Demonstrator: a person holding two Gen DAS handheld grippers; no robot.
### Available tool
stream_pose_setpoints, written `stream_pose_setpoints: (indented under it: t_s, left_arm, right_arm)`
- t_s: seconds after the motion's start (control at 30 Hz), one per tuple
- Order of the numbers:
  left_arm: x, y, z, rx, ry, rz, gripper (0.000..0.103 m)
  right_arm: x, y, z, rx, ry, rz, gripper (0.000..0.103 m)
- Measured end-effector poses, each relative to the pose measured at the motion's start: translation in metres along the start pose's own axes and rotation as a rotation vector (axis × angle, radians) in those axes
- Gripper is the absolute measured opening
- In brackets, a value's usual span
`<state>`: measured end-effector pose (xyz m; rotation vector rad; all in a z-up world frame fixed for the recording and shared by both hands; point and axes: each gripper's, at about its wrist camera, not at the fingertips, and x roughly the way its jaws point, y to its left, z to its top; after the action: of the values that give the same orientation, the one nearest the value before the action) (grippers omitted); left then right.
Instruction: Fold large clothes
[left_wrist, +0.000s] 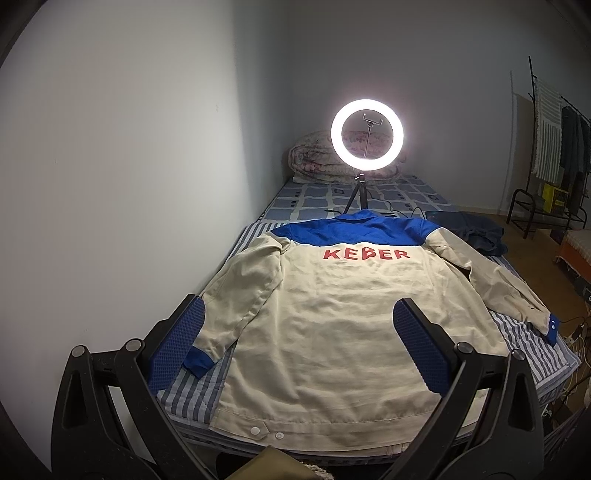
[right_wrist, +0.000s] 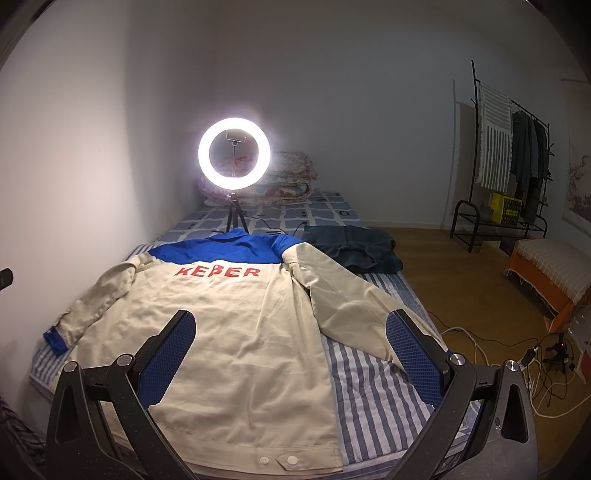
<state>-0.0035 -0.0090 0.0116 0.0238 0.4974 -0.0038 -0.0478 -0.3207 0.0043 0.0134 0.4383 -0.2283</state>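
A cream work jacket (left_wrist: 332, 325) with a blue yoke and red lettering lies spread back-up on the striped bed (left_wrist: 524, 343), hem nearest me. Both sleeves stretch outward; the blue cuffs (left_wrist: 197, 360) rest at the sides. In the right wrist view the same jacket (right_wrist: 229, 332) fills the bed's left half, its right sleeve (right_wrist: 354, 306) angled toward the bed edge. My left gripper (left_wrist: 299, 325) hovers open above the jacket's lower back, holding nothing. My right gripper (right_wrist: 290, 332) is also open, poised over the hem area and striped sheet (right_wrist: 369, 387), empty.
A lit ring light (left_wrist: 366, 134) on a small tripod stands on the bed beyond the collar, with a rolled quilt (left_wrist: 314, 158) behind. Dark folded clothes (right_wrist: 351, 245) lie by the right shoulder. A wall runs along the left. Cables (right_wrist: 517, 350), a clothes rack (right_wrist: 517, 155) and an orange bench (right_wrist: 546, 277) occupy the floor at right.
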Motion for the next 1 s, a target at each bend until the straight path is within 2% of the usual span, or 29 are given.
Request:
stream_pose_setpoints:
  t_s: [0.83, 1.0]
  left_arm:
    - [-0.0015, -0.0022, -0.0005, 0.002, -0.005, 0.003, 0.103]
    - [-0.003, -0.0063, 0.0075, 0.004, -0.001, 0.006, 0.103]
  right_arm:
    - [0.0012, 0.0052, -0.004, -0.002, 0.003, 0.002, 0.102]
    - [0.0037, 0.0081, -0.0071, -0.004, 0.007, 0.004, 0.102]
